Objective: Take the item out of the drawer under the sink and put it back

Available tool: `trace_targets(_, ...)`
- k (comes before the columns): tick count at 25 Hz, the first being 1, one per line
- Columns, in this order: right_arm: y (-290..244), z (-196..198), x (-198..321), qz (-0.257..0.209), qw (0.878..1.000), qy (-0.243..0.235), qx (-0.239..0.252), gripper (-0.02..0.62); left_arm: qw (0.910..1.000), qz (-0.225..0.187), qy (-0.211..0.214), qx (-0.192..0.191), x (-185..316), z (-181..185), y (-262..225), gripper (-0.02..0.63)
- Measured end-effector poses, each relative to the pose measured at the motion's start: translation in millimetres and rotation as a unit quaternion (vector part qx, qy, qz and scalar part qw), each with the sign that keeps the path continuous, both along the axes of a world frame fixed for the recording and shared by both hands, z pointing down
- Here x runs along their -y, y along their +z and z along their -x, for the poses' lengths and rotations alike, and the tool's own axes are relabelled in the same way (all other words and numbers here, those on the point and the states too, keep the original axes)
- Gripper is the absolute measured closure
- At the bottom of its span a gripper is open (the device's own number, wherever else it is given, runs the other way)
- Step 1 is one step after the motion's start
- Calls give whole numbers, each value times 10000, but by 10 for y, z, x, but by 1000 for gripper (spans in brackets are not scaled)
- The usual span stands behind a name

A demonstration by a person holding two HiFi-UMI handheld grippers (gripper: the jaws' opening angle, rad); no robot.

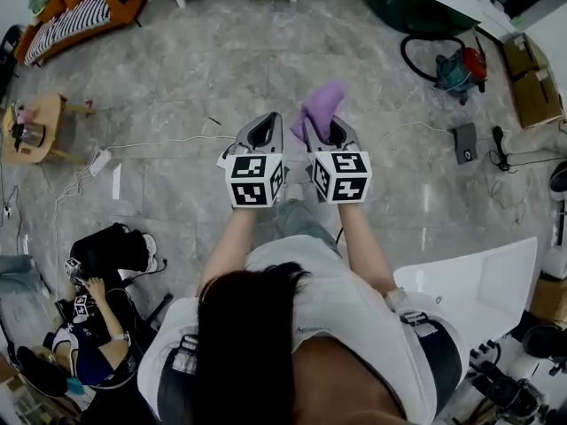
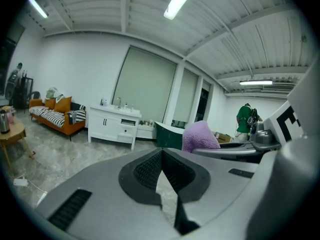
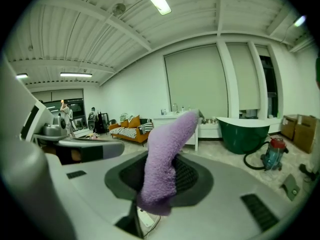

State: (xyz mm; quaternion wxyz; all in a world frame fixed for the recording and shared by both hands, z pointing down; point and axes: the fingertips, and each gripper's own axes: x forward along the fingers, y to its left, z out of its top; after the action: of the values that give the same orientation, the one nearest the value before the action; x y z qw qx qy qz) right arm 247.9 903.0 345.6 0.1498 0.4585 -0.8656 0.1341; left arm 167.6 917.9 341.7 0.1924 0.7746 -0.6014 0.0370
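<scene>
A purple fluffy cloth (image 1: 321, 106) sticks up out of my right gripper (image 1: 330, 127), whose jaws are shut on its lower end. In the right gripper view the cloth (image 3: 167, 144) rises between the dark pads and leans right. My left gripper (image 1: 264, 122) is held beside it at the same height, jaws closed tip to tip with nothing in them (image 2: 161, 153). The cloth (image 2: 200, 136) shows just right of it in the left gripper view. The white sink cabinet (image 2: 112, 124) with its drawers stands across the room, far from both grippers.
Grey marble floor lies below the grippers. There is a dark green bathtub (image 1: 407, 3), a red and teal vacuum cleaner (image 1: 461, 67), an orange sofa (image 1: 80, 7) and a small wooden table (image 1: 35, 127). A person sits on the floor at lower left (image 1: 89, 326). White board (image 1: 478, 290) at right.
</scene>
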Motion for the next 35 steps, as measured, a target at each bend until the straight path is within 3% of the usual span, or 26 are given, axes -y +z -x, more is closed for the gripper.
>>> trace_targets(8,61,-253,1068,116,9998,-163,-22,471,9998,107,-177,21,1067,-243,48,603)
trace_targets(19,170,-365,1724,273,9994,-183,45,471,9993,300,1,219,1728,-475,152,603)
trace_targets(28,336,-310,2003,302,9995,-120,-18,471,9994,313,-116,130,2062,-307,280,603)
trace_targets(32,321,-221,2309,153,9996,-189,121,469,9991,307,115,254,2391,-307,338,603)
trace_targets(35,286,-21,2623,82,9998,-171,40,469,9994,239,139,230,2686,-101,303,603)
